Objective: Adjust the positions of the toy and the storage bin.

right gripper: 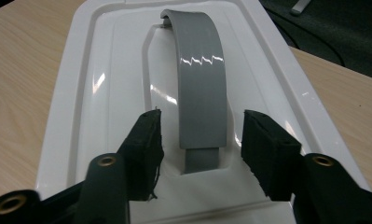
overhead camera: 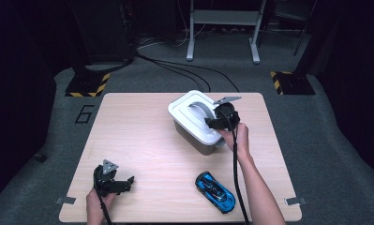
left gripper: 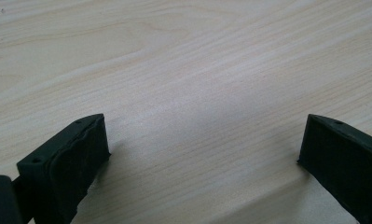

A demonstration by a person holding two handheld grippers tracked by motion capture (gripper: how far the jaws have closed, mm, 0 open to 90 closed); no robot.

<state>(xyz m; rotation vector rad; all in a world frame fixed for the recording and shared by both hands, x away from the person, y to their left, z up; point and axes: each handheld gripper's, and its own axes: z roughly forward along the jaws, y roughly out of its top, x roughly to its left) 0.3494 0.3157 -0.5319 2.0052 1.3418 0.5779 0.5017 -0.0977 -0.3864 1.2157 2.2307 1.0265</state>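
Observation:
A grey storage box with a white lid (overhead camera: 187,116) stands on the far right half of the wooden table (overhead camera: 138,131). A grey arched handle (overhead camera: 202,110) runs across the lid. My right gripper (overhead camera: 216,123) hovers at the near end of that handle (right gripper: 200,84), one pad on each side of it with a gap showing on both sides, so it is open (right gripper: 202,135). A blue and black toy car (overhead camera: 215,191) lies near the front edge. My left gripper (overhead camera: 123,185) rests at the front left, open (left gripper: 202,149) over bare wood.
The white lid (right gripper: 109,84) has a raised rim and a sunken middle under the handle. Beyond the table are dark carpet, cables, a metal stand (overhead camera: 222,28) and yellow-black striped bases (overhead camera: 86,84).

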